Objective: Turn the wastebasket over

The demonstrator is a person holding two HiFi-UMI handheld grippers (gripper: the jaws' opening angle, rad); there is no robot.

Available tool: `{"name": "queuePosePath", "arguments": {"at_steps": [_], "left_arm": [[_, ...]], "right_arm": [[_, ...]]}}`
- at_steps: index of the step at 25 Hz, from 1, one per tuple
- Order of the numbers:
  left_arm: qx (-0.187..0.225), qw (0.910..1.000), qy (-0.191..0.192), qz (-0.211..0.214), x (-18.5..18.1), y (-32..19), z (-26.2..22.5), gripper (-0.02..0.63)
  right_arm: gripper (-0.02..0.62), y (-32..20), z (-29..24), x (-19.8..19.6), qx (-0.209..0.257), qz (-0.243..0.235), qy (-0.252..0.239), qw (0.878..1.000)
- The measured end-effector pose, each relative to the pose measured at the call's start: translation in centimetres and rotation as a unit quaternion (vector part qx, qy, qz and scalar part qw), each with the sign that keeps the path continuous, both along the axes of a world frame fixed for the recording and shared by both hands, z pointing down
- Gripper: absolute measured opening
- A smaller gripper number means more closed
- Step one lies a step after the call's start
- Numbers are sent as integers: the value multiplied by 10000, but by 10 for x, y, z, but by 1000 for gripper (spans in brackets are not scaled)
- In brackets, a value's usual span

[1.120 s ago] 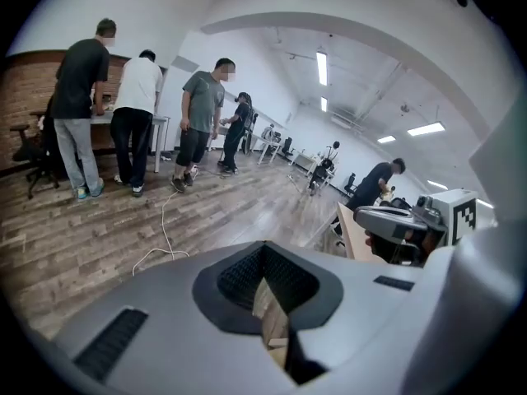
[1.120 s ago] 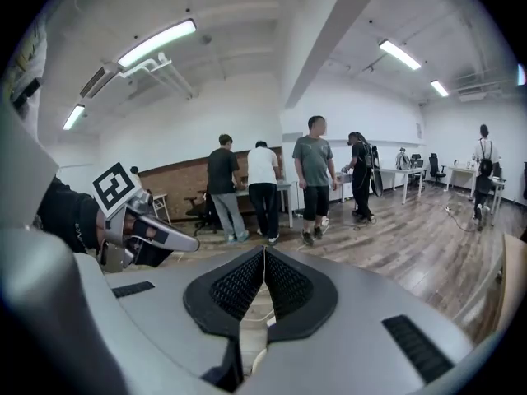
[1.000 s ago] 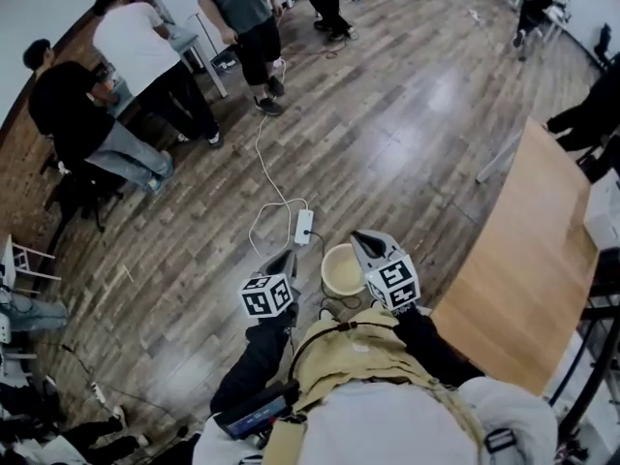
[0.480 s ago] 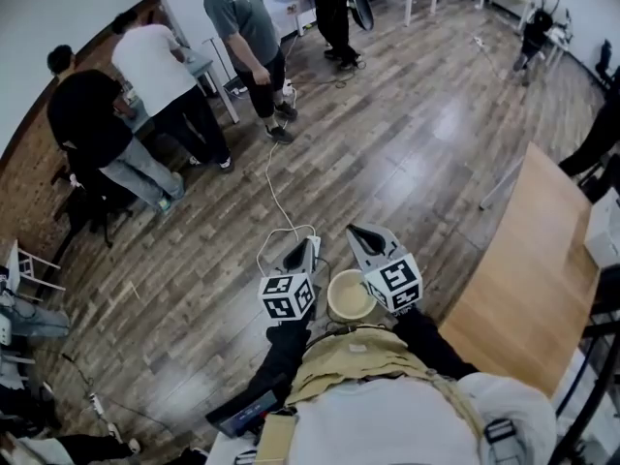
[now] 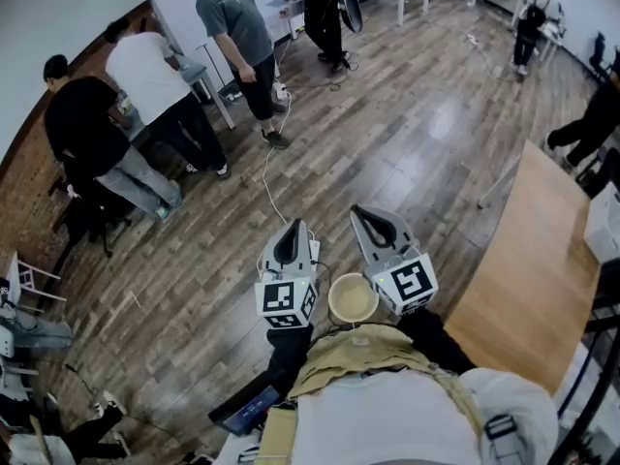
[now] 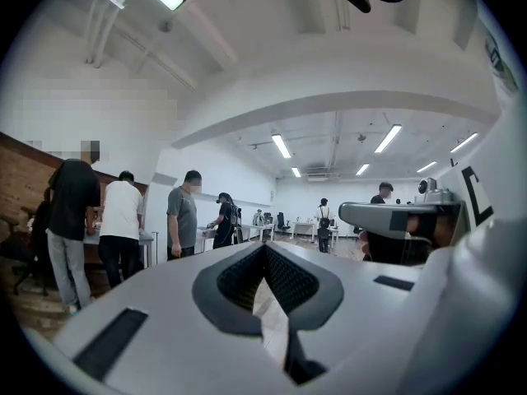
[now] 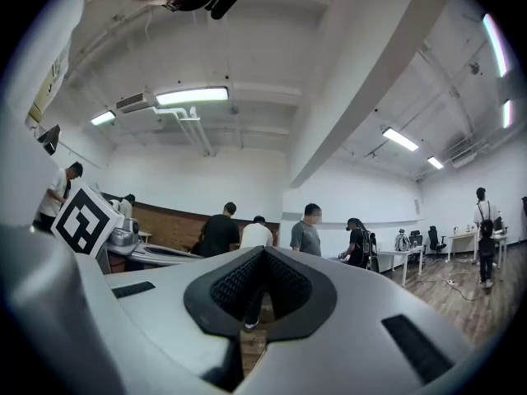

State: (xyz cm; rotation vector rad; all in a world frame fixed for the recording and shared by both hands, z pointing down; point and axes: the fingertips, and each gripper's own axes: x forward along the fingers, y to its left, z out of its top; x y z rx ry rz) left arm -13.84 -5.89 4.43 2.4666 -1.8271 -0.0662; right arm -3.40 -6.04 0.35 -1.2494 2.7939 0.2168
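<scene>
Head view: the cream wastebasket point(image 5: 352, 298) stands mouth up between the marker cubes of the left gripper point(image 5: 294, 227) and the right gripper point(image 5: 363, 213), close to the person's chest. Whether either gripper touches it cannot be told. A tabletop point(image 5: 528, 269) lies to the right on the wooden floor point(image 5: 417, 134).

Left gripper view: the fingers point(image 6: 165, 311) are clenched tip to tip with nothing between them, pointing level toward standing people point(image 6: 183, 220).

Right gripper view: these fingers point(image 7: 156, 303) are clenched too, and empty.
</scene>
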Motion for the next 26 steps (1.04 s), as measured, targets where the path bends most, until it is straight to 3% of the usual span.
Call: {"name": "queuePosePath", "arguments": {"at_steps": [26], "left_arm": [[-138, 9997, -171, 100, 27, -13, 3, 3]], "right_arm": [[21, -13, 0, 14, -124, 6, -71, 9999]]}}
